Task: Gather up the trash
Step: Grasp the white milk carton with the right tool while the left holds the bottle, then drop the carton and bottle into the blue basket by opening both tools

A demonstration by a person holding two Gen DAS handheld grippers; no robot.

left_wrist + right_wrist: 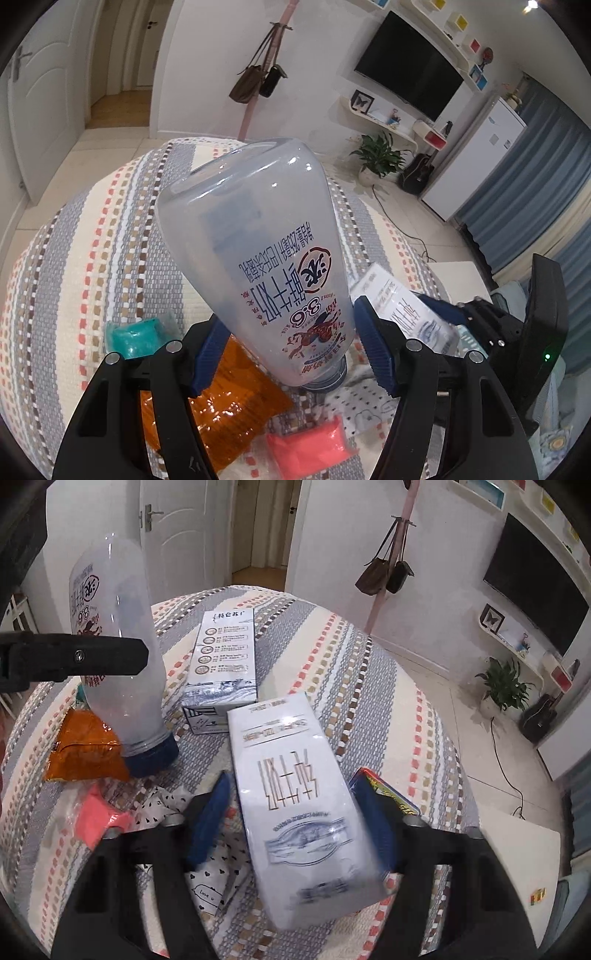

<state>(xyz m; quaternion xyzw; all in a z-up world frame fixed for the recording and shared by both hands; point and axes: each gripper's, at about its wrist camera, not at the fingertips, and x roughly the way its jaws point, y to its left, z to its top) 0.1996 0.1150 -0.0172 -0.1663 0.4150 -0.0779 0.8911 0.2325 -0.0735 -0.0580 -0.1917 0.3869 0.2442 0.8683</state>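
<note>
Pointing steeply down over a round table (74,236) in a striped woven cloth, the left gripper (286,334) had its blue pads clamped on the lower body of an empty translucent milk bottle (255,251). The bottle stood upside down, its base tipped toward twelve o'clock and its dark cap toward six. Around it on the cloth lay a teal wrapper (135,338) at nine o'clock, an orange snack bag (236,402) at seven and a pink packet (308,446) at six. At three o'clock the other gripper came into view with a white milk carton (402,306).

From the right wrist camera, the right gripper (295,823) also angled downward, rolled slightly so that its left pad (207,819) sat nearer the lens. The white milk carton (295,805) lay lengthwise between the jaws, blurred at its near end; the right pad touched its side, while the left pad stood just clear, so I could not tell whether the grip was firm. A second milk carton (221,657) lay flat at twelve o'clock. At ten o'clock the milk bottle (122,664) stood cap-down, held by the left gripper's black finger (77,657), beside the orange snack bag (81,749).
</note>
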